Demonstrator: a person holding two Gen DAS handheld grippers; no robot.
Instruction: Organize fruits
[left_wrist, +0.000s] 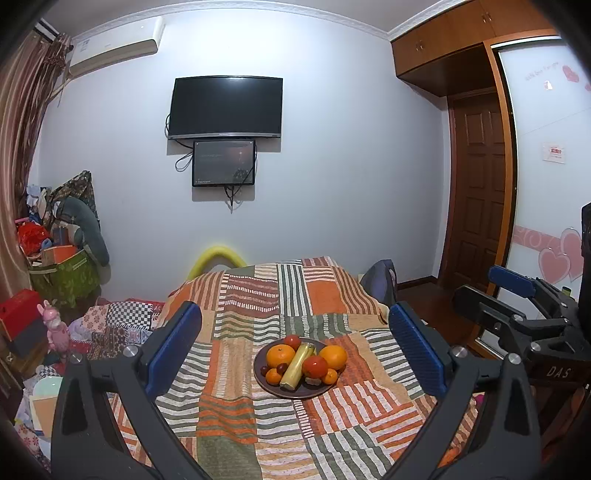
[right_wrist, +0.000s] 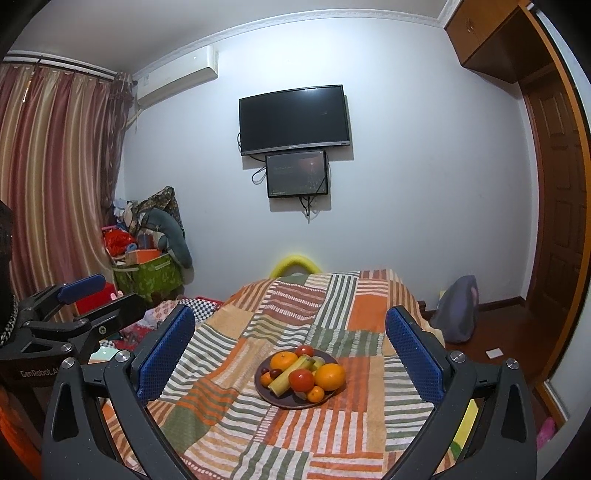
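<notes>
Left wrist view. Left gripper (left_wrist: 295, 350) spread wide, blue pads (left_wrist: 173, 349) well apart, nothing between them. Dark plate (left_wrist: 295, 392) sits on the striped patchwork cloth (left_wrist: 236, 417), framed between the fingers, apart from both. On the plate: big orange (left_wrist: 279, 355) at 10 o'clock, second orange (left_wrist: 333, 356) at 2 o'clock, yellow-green banana (left_wrist: 297, 365) lying across the middle, red tomato (left_wrist: 315, 366) just right of it, another tomato (left_wrist: 292, 341) at 12 o'clock, small mandarins at 8 and 4 o'clock, dark grapes (left_wrist: 281, 367) beside the banana. Right gripper (left_wrist: 513, 295) shows at 3 o'clock of the frame, off the cloth's edge; its spread cannot be judged from here. Television (left_wrist: 226, 107) on the far wall.

Right wrist view. Right gripper (right_wrist: 290, 350) also wide apart, holding nothing. Plate (right_wrist: 295, 402) between its pads (right_wrist: 164, 354), touching neither; fruit piled on it, the tomato (right_wrist: 301, 379) at the centre, the orange (right_wrist: 330, 376) at 3 o'clock. Left gripper (right_wrist: 85, 299) at 9 o'clock of the frame.
</notes>
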